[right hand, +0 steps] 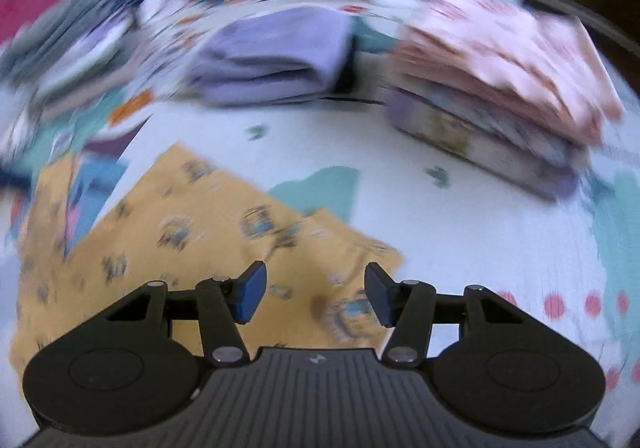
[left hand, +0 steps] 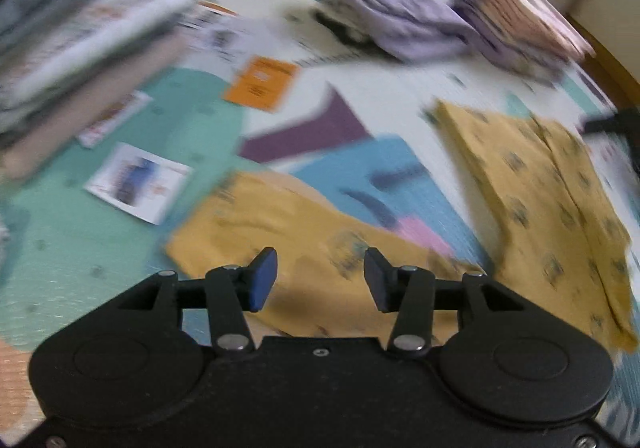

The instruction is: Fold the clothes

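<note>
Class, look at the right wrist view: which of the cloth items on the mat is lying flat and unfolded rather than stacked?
The mustard-yellow printed cloth, spread flat just ahead of the jaws; the lilac pile and pink patterned stack are folded.

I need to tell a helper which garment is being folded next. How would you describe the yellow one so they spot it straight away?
Start from the patterned play mat that covers the floor, with folded stacks along its far side. Nearest the two grippers lies the mustard-yellow garment, spread flat rather than stacked. Unlike the lilac pile and the pink pile, it is unfolded and dotted with small dark prints.
</note>
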Tool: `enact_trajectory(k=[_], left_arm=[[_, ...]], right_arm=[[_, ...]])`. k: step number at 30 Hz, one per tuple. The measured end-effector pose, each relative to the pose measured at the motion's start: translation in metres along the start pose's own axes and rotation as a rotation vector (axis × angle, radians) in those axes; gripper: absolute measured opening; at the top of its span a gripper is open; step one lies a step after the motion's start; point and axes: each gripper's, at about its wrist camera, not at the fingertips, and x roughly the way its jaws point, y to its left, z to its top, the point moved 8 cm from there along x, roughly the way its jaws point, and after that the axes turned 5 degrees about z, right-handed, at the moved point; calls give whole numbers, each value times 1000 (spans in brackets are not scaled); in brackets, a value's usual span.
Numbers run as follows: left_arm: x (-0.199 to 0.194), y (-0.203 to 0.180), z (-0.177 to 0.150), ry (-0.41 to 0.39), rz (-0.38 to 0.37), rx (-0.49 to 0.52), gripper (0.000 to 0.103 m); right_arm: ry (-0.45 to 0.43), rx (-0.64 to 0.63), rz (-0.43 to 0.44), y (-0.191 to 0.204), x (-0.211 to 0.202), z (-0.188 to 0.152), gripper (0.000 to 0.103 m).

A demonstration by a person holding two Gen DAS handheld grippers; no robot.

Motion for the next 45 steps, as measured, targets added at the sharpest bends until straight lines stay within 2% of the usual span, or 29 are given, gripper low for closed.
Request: enact_trajectory(k=[6, 13, 17, 22, 26, 29, 32, 33, 38, 45], left_arm=[[9, -33, -13, 50, -63, 84, 47], [18, -47, -22, 80, -73, 137, 47], [20, -50, -23, 81, -68, 150, 47], [20, -51, -24, 81, -69, 156, 48], [20, -52, -25, 79, -71, 162, 49], [21, -52, -25, 79, -73, 163, 49], [21, -52, -26, 75, -74, 165, 49], [21, -52, -26, 74, -75, 166, 49], [21, -53, -27, 72, -76, 173, 49], [20, -55, -29, 66, -77, 183, 53]], right_arm=[[12, 141, -20, -39, 11, -7, 55], [-8, 338, 25, -63, 23, -9, 54], [-24, 414, 51, -73, 31, -4, 47], [-25, 425, 61, -75, 35, -1, 47], [-15, 371, 53, -68, 37, 0, 46], [-11, 356, 52, -64, 38, -1, 38], [-17, 316, 63, -58, 37, 2, 14], [-19, 302, 67, -55, 37, 2, 12], [-110, 279, 74, -53, 4, 13, 10], [-172, 315, 63, -62, -49, 6, 10]])
